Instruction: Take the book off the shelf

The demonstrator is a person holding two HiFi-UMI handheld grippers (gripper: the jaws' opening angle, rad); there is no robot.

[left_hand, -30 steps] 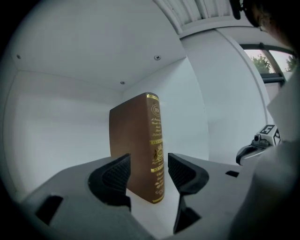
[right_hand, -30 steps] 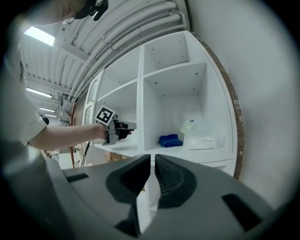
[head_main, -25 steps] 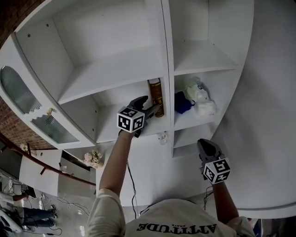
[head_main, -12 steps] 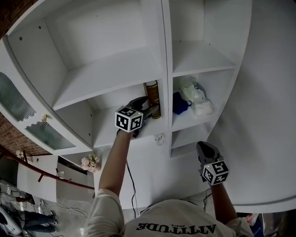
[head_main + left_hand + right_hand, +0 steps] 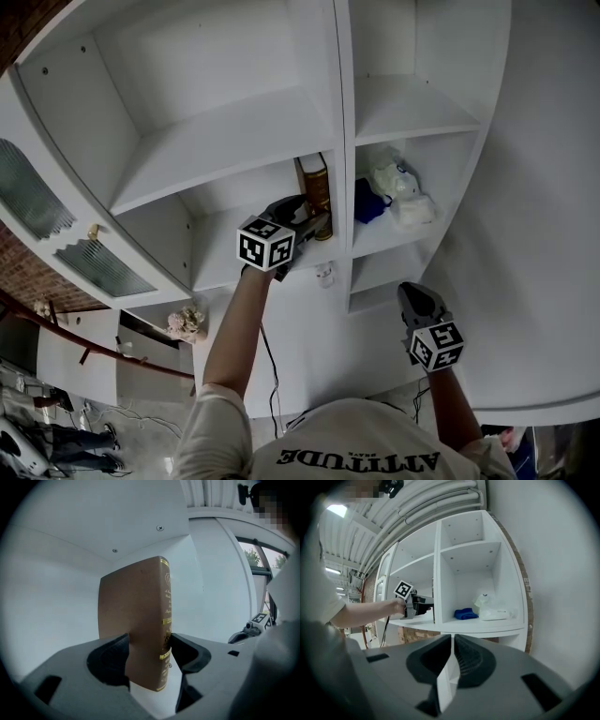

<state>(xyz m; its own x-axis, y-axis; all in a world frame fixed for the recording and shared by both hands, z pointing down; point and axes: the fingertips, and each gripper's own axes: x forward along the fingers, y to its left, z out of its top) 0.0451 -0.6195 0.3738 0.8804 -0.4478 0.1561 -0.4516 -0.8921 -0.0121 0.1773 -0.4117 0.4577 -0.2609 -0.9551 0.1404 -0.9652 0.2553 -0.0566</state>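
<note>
Left gripper view, finger state? asked the reviewer.
Annotator: Left gripper [image 5: 149,640] was clamped on the book [image 5: 133,597]. Its fingers [image 5: 108,660] pinched the book across its thickness, low down by the spine, and most of the book stood above the grip.
Reviewer: Where was the book?
Annotator: Upright at the right end of the shelf [image 5: 234,251], near the front edge and just beside the vertical divider [image 5: 341,141]. Couldn't tell whether its bottom edge touched the board or hung just clear of it.
Reviewer: Other hand?
Annotator: Right gripper [image 5: 453,644] was clenched on nothing. It was held low and well apart from the shelf, so it gave no second support.
Reviewer: Risks?
Annotator: Judgement only.
1. The pinch was low on a tall book, so the book could pivot in the fingers and tip once it left the board.
2. The cover looked smooth, so a quick pull could slide it out of the grip and drop it.
3. Pulling at an angle could scrape it on the divider or knock its top corner on the upper shelf [image 5: 225,141].
Blue cloth [image 5: 368,202] and white bag [image 5: 403,197] sat in the next compartment past the divider, so they were unlikely to be hit.
Reviewer: Progress?
Annotator: Grasp made, book not yet clear of the shelf.
</note>
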